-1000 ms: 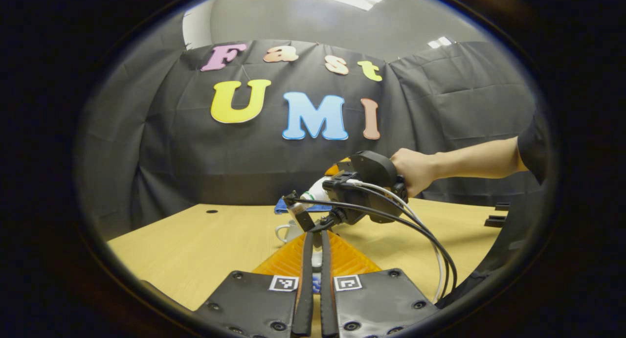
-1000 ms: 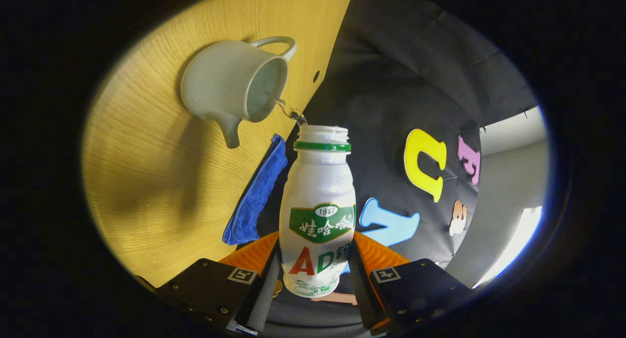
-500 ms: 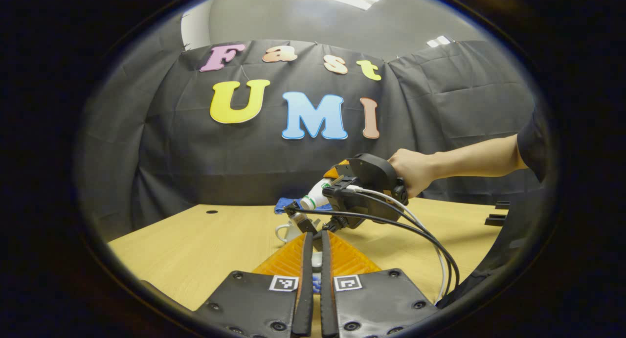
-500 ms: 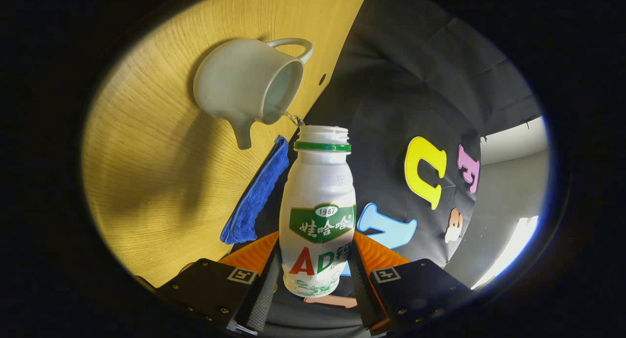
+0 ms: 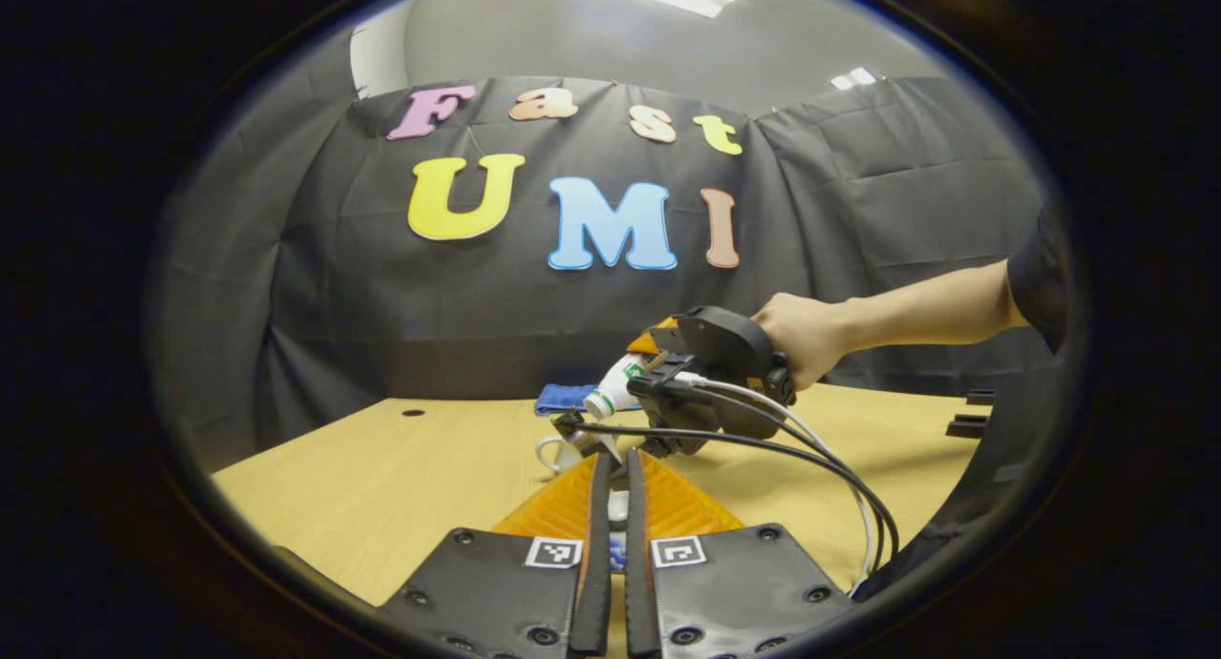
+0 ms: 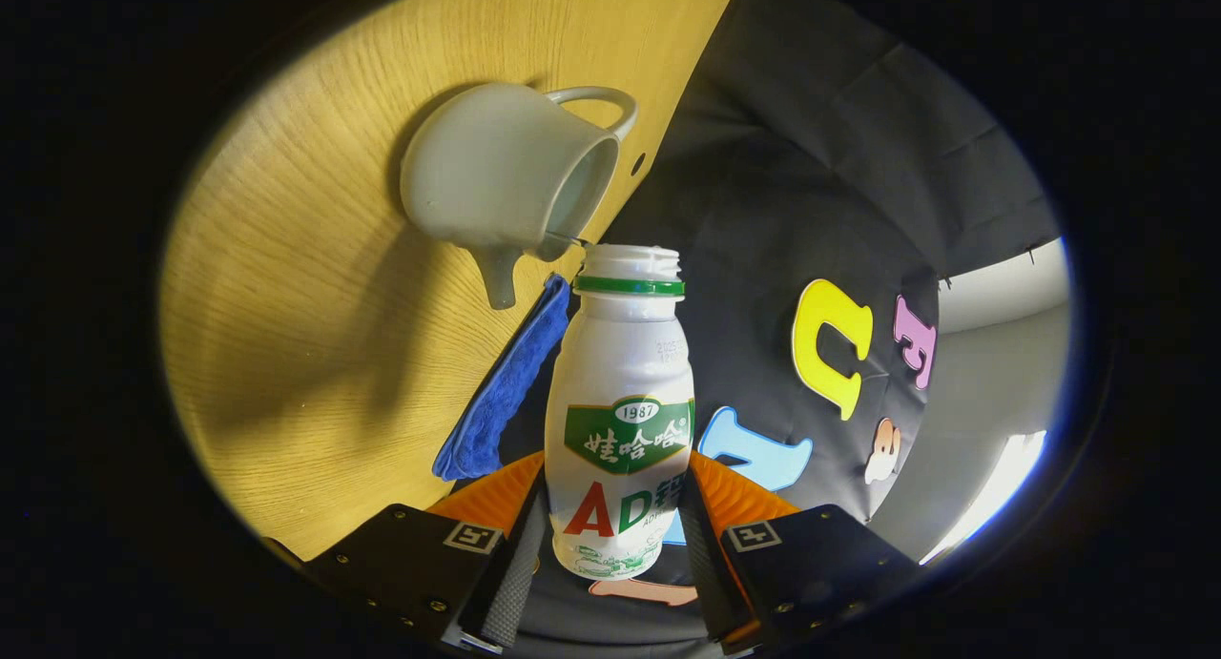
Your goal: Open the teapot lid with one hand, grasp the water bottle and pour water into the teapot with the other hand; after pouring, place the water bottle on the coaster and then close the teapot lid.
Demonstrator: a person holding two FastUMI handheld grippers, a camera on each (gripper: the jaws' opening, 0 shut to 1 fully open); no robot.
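Observation:
A white bottle [image 6: 620,430] with a green neck ring and no cap sits between my right gripper's [image 6: 618,511] fingers, which are shut on its lower body. Its mouth points at the open top of the white teapot [image 6: 506,177] on the wooden table [image 6: 315,335], and a thin trickle runs between them. In the left gripper view a hand holds the right gripper [image 5: 637,373] with the tilted bottle [image 5: 603,401] over the teapot [image 5: 561,452]. My left gripper [image 5: 611,461] is nearly closed on a small white piece, seemingly the teapot lid [image 5: 618,506].
A folded blue cloth [image 6: 506,392] lies behind the teapot by the booth wall, and it also appears as the blue cloth [image 5: 563,397] in the left gripper view. Cables [image 5: 811,449] trail from the right gripper. Small black blocks [image 5: 963,425] sit at the table's right edge.
The stream from the bottle has thinned from a clear pour to a trickle. The right gripper has shifted, so the teapot sits closer to the bottle mouth. My left gripper has stayed put.

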